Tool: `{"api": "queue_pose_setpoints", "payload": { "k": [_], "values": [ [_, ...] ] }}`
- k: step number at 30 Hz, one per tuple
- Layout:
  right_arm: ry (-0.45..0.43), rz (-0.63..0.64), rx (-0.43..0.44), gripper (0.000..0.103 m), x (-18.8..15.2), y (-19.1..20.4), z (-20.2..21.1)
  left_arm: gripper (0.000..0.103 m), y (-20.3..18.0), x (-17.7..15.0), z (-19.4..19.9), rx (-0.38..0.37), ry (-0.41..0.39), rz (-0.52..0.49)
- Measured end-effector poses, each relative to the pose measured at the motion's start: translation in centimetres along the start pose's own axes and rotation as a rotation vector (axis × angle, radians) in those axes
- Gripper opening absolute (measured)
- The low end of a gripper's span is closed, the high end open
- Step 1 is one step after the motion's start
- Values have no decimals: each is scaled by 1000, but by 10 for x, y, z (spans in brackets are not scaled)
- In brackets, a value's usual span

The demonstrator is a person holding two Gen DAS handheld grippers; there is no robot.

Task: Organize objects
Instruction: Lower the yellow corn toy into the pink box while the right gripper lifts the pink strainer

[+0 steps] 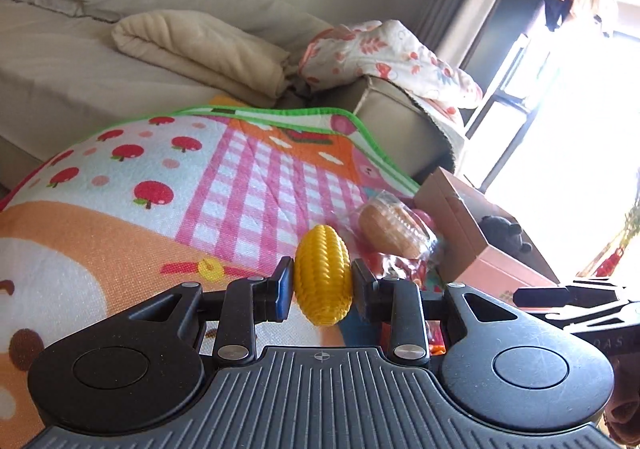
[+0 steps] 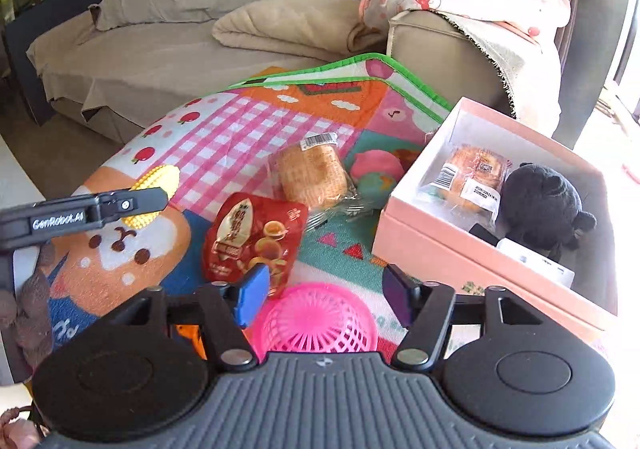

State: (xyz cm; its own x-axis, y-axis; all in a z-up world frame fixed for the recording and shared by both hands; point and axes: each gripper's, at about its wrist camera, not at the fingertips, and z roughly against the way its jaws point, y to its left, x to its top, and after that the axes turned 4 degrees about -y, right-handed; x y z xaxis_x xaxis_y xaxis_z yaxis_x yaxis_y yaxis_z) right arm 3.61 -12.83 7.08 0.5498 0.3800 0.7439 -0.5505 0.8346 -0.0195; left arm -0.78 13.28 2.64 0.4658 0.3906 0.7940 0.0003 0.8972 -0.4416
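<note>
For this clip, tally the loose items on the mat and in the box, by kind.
Toy corn: 1, corn in left gripper
Wrapped breads: 2, bread on mat, bread in box
Red snack bags: 1, bag
Pink baskets: 1, basket
Black plush toys: 1, plush
Total: 6

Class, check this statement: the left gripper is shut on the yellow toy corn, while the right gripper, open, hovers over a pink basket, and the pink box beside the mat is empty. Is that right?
Not quite. The pink box is not empty: the right wrist view shows a wrapped bread and a black plush toy inside. The rest holds: left gripper shut on the toy corn, right gripper open over the pink basket.
</note>
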Motion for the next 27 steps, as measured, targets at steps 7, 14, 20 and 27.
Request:
{"api": "queue_pose_setpoints", "payload": {
  "k": [7,14,20,27],
  "values": [
    [38,64,-22,85,-38,1,-6,34,-19,-7,13,-83,87,-100],
    [5,-20,28,68,-41,2,-13,35,-57,-21,25,-105,140,-239],
    [-95,-61,-3,68,-58,-9,45,35,-93,-19,30,-151,123,-299],
    [-250,-165,-84,68,-77,-43,116,35,-165,26,-10,-254,5,-363]
  ]
}}
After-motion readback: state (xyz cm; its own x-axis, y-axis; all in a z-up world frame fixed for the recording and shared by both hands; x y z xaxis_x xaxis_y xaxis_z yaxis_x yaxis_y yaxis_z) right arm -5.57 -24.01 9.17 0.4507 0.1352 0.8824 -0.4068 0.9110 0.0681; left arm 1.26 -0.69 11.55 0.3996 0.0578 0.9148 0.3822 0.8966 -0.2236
